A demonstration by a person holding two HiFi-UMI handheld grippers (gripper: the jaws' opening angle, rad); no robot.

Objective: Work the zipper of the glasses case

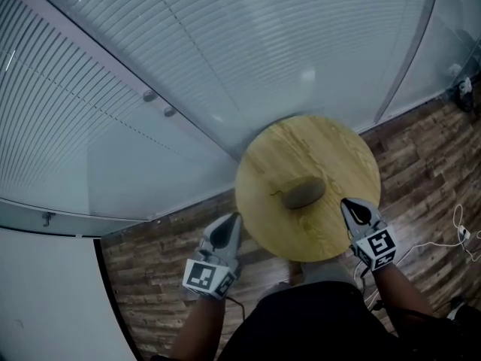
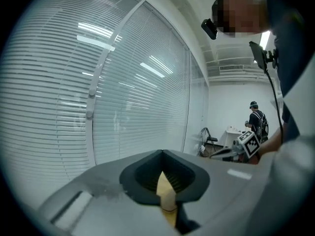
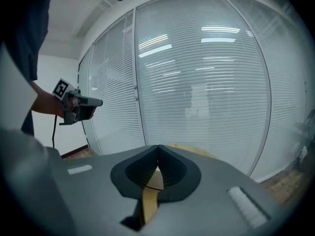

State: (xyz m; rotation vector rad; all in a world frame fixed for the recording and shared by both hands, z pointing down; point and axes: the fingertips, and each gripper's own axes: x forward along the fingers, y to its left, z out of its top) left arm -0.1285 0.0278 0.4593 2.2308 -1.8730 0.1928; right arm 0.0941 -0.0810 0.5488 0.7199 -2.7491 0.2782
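While glasses case (image 1: pixel 303 192) lies closed (contents unseen), round table (image 1: pixel 316 145) supports it.

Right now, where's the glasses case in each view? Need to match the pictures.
Head view: the glasses case lies near the middle of the round wooden table, just below picture centre.
Left gripper view: not in it.
Right gripper view: not in it; only a thin strip of the table's rim shows at lower centre.
Shared landmark: the glass wall with blinds fills the background of all three views.

olive-brown glasses case (image 1: pixel 304 192), light wood-grain table (image 1: pixel 316 145)
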